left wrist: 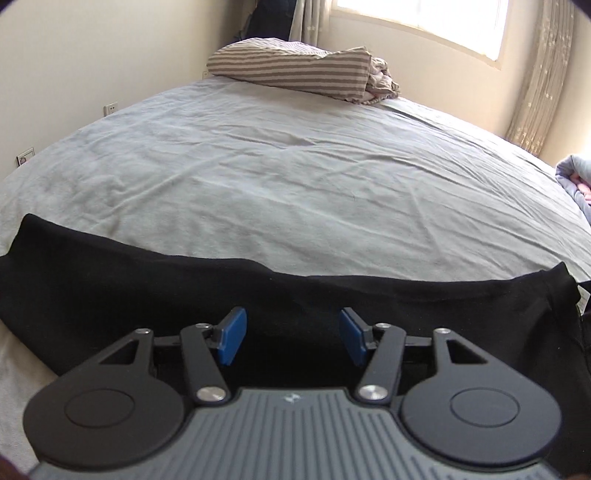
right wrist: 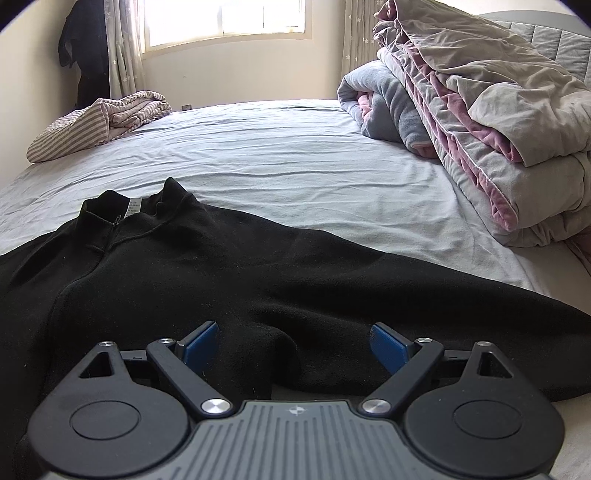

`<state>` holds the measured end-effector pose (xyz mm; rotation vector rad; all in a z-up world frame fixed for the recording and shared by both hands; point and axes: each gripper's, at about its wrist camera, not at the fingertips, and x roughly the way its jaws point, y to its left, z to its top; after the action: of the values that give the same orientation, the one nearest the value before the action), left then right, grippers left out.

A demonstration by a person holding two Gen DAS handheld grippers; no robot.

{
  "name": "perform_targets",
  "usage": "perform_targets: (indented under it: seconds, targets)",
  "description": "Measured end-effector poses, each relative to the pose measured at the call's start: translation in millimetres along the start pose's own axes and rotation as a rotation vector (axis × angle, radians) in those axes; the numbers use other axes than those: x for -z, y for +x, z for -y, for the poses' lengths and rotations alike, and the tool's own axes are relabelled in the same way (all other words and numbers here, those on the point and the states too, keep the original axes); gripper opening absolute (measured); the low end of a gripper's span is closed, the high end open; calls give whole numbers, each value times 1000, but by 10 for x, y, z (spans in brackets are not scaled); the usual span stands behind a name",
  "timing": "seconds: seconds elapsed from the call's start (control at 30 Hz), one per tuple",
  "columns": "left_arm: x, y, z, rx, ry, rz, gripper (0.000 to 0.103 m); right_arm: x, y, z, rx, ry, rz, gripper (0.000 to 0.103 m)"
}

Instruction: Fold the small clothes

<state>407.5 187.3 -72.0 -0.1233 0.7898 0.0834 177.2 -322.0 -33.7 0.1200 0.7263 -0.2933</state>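
Observation:
A black zip-neck top [right wrist: 229, 273] lies spread on the grey bed sheet [right wrist: 295, 155], collar with a white label at the far left, one sleeve running off to the right. In the left wrist view the same black top [left wrist: 147, 280] stretches across the near bed as a flat band. My left gripper [left wrist: 291, 338] hovers over it, blue pads apart, nothing between them. My right gripper [right wrist: 295, 347] stands wide open above a raised fold of the black cloth near the armpit; the pads do not press on it.
A striped folded blanket [left wrist: 295, 70] lies at the far end of the bed. A tall stack of grey and pink quilts [right wrist: 480, 110] fills the right side. Beyond are a window [right wrist: 225, 18], curtains and a wall with sockets [left wrist: 110, 108].

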Motion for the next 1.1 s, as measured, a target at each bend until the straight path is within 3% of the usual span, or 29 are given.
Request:
perform_targets:
  seconds: [0.1,0.2,0.33,0.47,0.5,0.57,0.6,0.8,1.1]
  targets:
    - [43,231,15,-60,4,-3,59,32,7,83,10,-6,0,90]
    - [12,303,-202,-152,-13,46,60,78,11,199,37,-14,2,90]
    - [-12,257,-587,-314,-74,57,75,162,36,441,77,4,-6,92]
    - [33,-38,-629,-310,-86,52,78,232,-10,725,112,63,-7,92]
    - [55,-127,-557,-309,-60,45,80,246,-39,794,118,82,-4,92]
    - [107,-322,-406,-264,-31,50,97,268,-105,924,129,115,3,92]
    - [132,-401,-343,-244,-23,56,99,276,-140,989,135,130,8,93]
    - [344,-899,174,-100,29,46,102,329,-300,1416,182,245,23,100]
    - [789,-1382,701,36,5,28,102,630,-296,2228,284,569,-9,100]
